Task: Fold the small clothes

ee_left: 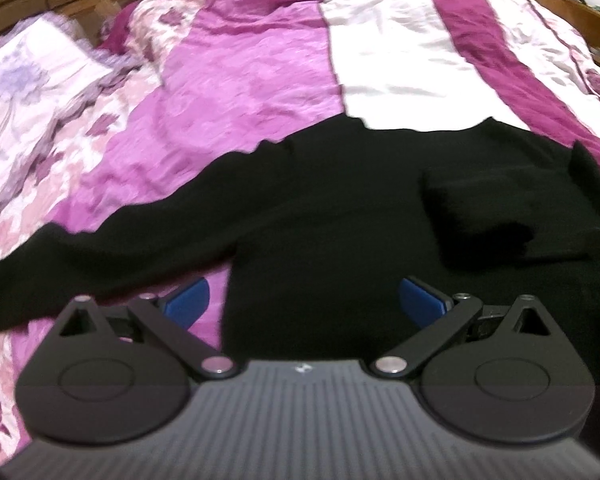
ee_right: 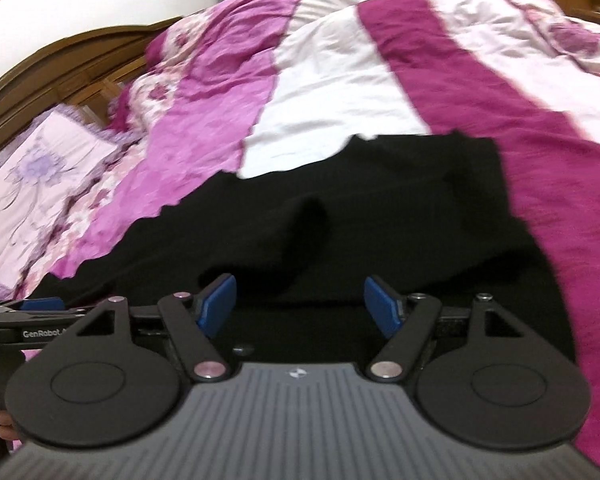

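Your left gripper (ee_left: 304, 300) was spread wide, holding nothing, right over the black top (ee_left: 340, 208) on the quilt (ee_left: 240, 80). The top's body ran straight ahead of it, one sleeve trailing off left. Your right gripper (ee_right: 300, 306) gaped wide too, top (ee_right: 380, 220) just ahead.

Garment (ee_left: 320, 208) spread flat on quilt (ee_left: 236, 64), one sleeve (ee_left: 80, 248) extended left. Pillow (ee_left: 32, 80) on bed, far left, behind sleeve. Headboard (ee_right: 60, 64) behind pillow. Left gripper (ee_left: 304, 300) and right gripper (ee_right: 300, 308) above garment's near edge.
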A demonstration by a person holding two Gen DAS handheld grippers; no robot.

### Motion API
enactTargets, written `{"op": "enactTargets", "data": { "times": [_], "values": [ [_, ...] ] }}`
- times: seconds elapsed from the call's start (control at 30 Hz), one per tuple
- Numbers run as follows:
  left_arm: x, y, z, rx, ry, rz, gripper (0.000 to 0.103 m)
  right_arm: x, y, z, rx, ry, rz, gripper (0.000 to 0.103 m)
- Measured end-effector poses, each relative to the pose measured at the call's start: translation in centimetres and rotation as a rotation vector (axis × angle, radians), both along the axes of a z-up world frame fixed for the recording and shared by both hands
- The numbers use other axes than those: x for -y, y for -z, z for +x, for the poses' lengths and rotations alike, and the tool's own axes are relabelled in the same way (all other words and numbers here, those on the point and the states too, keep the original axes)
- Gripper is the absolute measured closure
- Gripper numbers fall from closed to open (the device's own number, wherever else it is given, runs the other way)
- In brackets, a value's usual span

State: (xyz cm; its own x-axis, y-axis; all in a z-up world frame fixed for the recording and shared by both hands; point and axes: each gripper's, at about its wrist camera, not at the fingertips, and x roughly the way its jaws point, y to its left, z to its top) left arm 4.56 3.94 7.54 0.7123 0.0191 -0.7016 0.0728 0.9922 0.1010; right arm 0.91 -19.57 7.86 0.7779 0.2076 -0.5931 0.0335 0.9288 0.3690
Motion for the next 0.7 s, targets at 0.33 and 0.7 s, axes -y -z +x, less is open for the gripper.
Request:
{"op": "enactTargets", "data": {
  "times": [0.33, 0.7],
  "values": [
    [5.9, -0.7, 1.1, 0.021, 0.108, -0.015, 0.000, 5.0, 1.3, -1.5, -0.044, 0.150, 0.035, 0.026],
    [11.1, 0.9, 3.0, 0.017, 0.199, 0.004, 0.000, 6.7, 3.2, -0.9, -0.085, 0.238, 0.113, 0.026]
  ]
}}
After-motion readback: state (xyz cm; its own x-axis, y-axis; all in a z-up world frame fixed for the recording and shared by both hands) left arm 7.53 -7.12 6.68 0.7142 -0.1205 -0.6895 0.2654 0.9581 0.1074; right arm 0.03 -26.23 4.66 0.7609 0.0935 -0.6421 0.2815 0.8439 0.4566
